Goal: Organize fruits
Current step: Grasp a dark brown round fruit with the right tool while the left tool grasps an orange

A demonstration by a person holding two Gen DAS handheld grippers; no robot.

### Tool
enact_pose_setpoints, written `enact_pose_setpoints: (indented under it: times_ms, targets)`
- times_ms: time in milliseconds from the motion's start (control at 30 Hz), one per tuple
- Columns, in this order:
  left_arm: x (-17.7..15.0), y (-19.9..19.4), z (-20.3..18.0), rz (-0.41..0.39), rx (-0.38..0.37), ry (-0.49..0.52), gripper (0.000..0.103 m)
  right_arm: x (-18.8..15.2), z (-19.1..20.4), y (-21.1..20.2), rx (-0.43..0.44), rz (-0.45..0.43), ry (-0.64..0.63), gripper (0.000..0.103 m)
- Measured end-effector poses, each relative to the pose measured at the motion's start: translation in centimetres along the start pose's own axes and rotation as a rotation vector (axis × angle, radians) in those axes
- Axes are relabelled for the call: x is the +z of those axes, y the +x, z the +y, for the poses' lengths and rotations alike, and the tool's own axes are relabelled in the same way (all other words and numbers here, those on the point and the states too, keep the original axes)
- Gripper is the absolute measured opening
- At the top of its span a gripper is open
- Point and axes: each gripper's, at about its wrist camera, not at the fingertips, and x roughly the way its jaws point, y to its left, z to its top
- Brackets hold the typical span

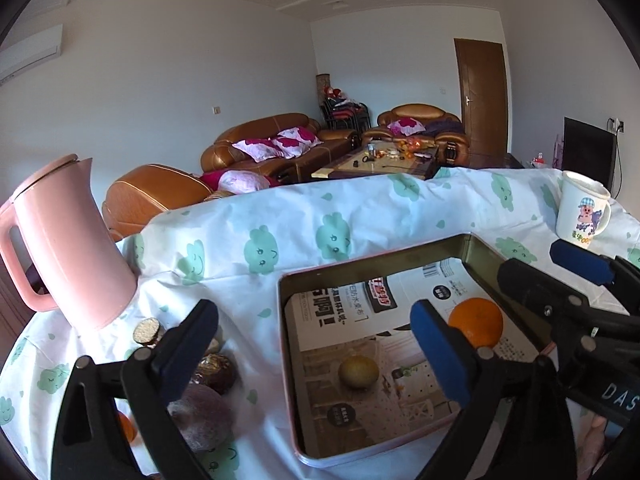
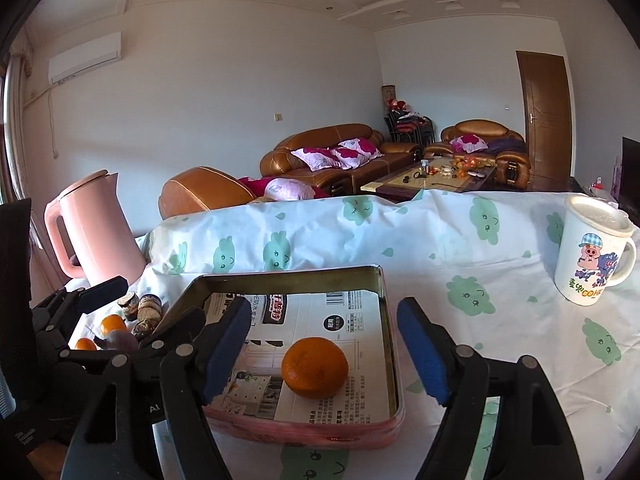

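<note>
Both my jaws wide, holding nothing. Orange (image 2: 315, 367) and yellowish fruit (image 1: 358, 372) rest in tin tray (image 1: 478, 246). Drop step looks done. Next, probably: left gripper (image 1: 316, 344) fetches from fruit pile (image 1: 208, 408) beside tray.

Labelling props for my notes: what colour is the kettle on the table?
The kettle is plain pale pink, lid included; the right wrist view shows it best.

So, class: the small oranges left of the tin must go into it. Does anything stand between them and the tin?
Yes. The chocolate balls lie between the small oranges and the tin. The left tool, jaws open, hangs there too. The tin's wall must also be cleared.
</note>
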Motion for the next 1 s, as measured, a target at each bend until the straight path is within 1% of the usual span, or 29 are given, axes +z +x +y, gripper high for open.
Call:
enact_pose_setpoints:
  times_ms: [133,233,333,433,500,633,767,833,1000]
  targets:
    - [-0.2,0.1,0.9,0.020,0.009,-0.025,0.101,-0.1,0.3,0.0,-0.026,0.001,-0.014,0.077]
    - [-0.5,-0.2,1.8,0.027,0.008,-0.049,0.101,-0.3,0.2,-0.3,-0.040,-0.004,0.005,0.077]
    - [-1.0,-0.5,2.7,0.033,0.008,-0.049,0.102,-0.5,0.3,-0.6,-0.057,-0.002,0.027,0.077]
    - [-1.4,-0.7,3.7,0.040,0.020,-0.047,0.103,-0.8,0.6,-0.8,-0.043,0.015,0.063,0.077]
    - [-1.7,-0.8,4.7,0.050,0.016,-0.057,0.103,-1.2,1.5,-0.9,-0.037,0.034,0.061,0.077]
    - [-2.0,-0.6,7.6,0.081,-0.002,-0.095,0.103,-1.9,3.9,-1.6,-0.016,0.047,0.019,0.077]
    - [-2.6,-0.5,11.5,0.097,0.020,-0.146,0.103,-2.7,7.0,-2.2,0.055,0.070,-0.006,0.077]
    - [-2.9,-0.5,13.8,0.105,0.043,-0.186,0.103,-3.3,9.1,-2.2,0.088,0.090,-0.047,0.077]
    - [-3.9,-0.4,19.3,0.122,0.084,-0.298,0.103,-4.9,14.9,-1.6,0.166,0.172,-0.200,0.077]
